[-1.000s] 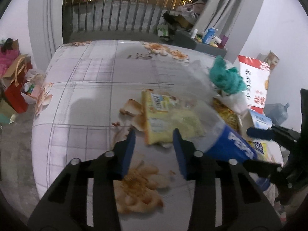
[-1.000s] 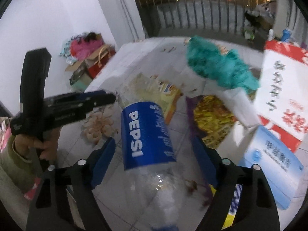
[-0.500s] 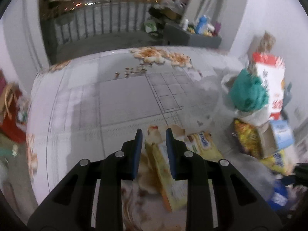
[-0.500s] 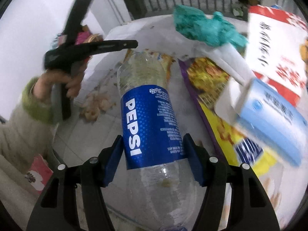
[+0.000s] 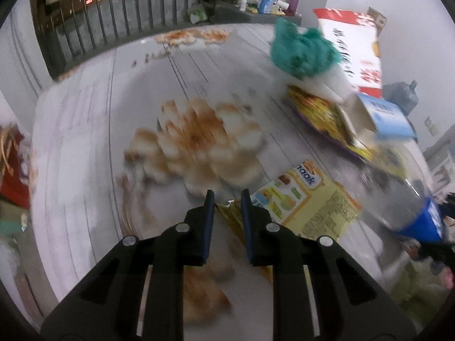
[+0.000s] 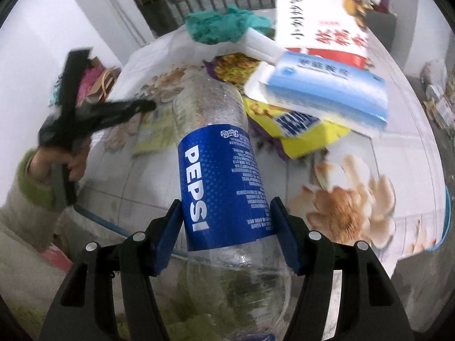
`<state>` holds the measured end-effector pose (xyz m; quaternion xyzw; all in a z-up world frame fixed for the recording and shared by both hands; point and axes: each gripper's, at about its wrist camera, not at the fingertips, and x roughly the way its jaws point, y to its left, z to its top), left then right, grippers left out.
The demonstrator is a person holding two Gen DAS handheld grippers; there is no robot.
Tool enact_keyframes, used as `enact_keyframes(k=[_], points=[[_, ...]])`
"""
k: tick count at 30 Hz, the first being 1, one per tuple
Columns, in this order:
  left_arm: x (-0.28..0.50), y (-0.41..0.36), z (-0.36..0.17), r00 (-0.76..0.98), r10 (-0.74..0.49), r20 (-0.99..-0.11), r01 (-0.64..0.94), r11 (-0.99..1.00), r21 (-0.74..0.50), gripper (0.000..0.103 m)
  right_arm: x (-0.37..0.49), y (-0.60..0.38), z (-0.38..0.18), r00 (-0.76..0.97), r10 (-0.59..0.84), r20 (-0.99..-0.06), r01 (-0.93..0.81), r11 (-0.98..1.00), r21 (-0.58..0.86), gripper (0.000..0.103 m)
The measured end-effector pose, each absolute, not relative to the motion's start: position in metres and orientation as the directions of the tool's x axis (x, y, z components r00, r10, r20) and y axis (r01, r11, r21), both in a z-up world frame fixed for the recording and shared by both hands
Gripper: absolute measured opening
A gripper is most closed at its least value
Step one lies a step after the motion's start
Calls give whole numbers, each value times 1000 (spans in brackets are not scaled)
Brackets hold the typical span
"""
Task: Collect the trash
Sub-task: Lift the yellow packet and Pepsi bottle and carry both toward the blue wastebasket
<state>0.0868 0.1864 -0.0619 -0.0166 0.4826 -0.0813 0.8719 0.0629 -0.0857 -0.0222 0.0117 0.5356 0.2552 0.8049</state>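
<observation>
Between the fingers of my right gripper, the Pepsi bottle sits clamped across its blue label, one blue pad pressed to each flank, its clear body reaching away over the tabletop toward the heap at the far edge. That heap gathers a teal cloth, a red-and-white box, a blue-and-white carton and a yellow snack bag. At the tabletop's near left edge, my left gripper has just been closing, its fingers now narrowed to a slim gap around the raised corner of a yellow wrapper; motion blur keeps me from telling whether the pads already press on it. The wrapper's printed face lies flat just right of those fingers, beside the flower print. A hand in a green-cuffed sleeve holds that gripper.
</observation>
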Motion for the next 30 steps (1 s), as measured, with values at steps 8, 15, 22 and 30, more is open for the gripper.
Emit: enact_keyframes(k=[8, 15, 22, 30], points=[[31, 216, -40, 554, -244, -796, -31, 949, -313, 32, 67, -85, -18, 346, 471, -812, -402, 856, 325, 61], [19, 225, -68, 458, -378, -804, -99, 877, -469, 34, 79, -37, -36, 309, 512, -801, -475, 813, 337, 61], [22, 219, -79, 478, -577, -662, -24, 745, -667, 34, 89, -37, -42, 278, 518, -809, -466, 809, 357, 60], [23, 205, -89, 462, -553, -694, -34, 771, -636, 16, 83, -37, -46, 282, 531, -799, -463, 805, 371, 60]])
